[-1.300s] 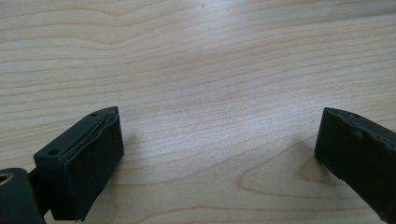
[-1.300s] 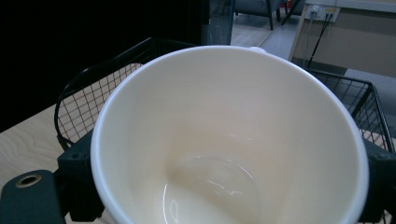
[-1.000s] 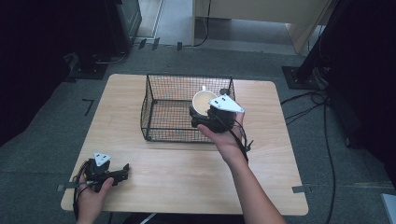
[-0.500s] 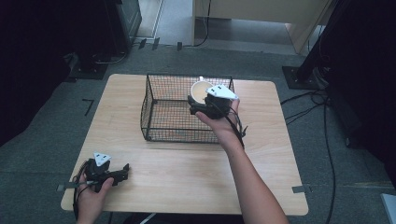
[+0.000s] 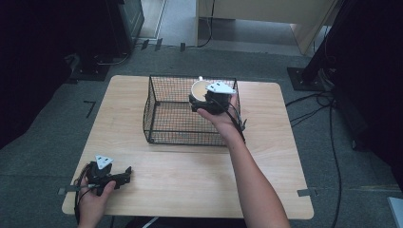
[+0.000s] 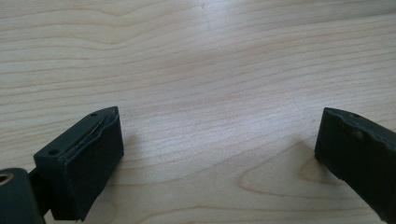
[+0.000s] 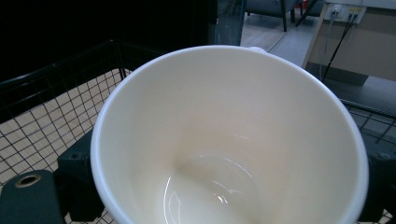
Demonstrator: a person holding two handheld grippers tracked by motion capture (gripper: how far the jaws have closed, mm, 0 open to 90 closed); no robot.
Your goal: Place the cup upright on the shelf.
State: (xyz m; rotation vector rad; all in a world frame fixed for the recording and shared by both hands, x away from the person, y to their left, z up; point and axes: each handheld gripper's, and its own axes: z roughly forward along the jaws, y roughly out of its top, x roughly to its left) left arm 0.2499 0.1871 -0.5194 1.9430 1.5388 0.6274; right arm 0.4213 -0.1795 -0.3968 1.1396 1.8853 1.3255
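A cream mug hangs upright over the right half of a black wire basket, with my right gripper shut on its body. In the right gripper view the mug's empty glossy inside faces me, one black jaw on each side of it, and basket mesh lies below and to the left. My left gripper rests on the table's near left corner, open, with bare wood between its fingers.
The wooden table has free room in front of the basket and to both sides. Cables run over the grey floor to the right. Dark equipment stands sit beyond the far edge.
My right gripper has carried the mug away from me and slightly left, from over the basket's near right wall to above its inside. The left gripper has stayed put.
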